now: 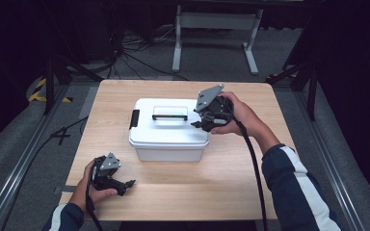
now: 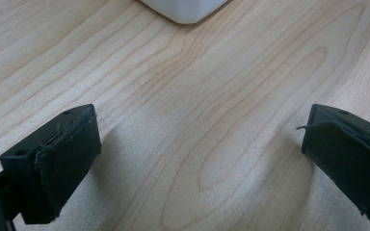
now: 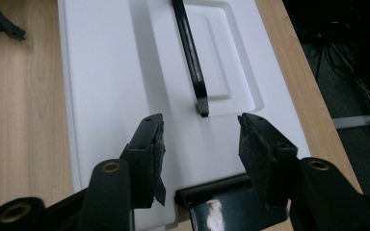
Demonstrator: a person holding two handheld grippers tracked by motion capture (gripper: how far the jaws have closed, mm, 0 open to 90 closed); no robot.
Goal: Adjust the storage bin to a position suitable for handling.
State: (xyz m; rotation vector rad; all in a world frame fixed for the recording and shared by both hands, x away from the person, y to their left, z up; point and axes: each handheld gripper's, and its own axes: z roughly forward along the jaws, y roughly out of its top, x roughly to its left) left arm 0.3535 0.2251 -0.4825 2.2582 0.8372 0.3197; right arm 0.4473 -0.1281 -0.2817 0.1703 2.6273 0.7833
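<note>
White plastic storage box (image 1: 168, 132) sitting mid-bench, right gripper (image 3: 200, 137) hovering over its lid with jaws apart, nothing between; black handle (image 3: 189, 53) lying just ahead looks like the best grip, rigid, slick, probably light; left gripper (image 2: 197, 154) resting wide apart, box corner lying ahead of it

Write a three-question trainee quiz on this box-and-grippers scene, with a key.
1. True or false: the right gripper clamps the black handle of the white box.
2. What lies between the left gripper's jaws? A) the box B) bare table C) a cable
3. Which black part sits on the box's near end in the right gripper view?

Key
1. False: the jaws stand apart above the lid, just short of the handle's end.
2. B
3. The latch.
</note>
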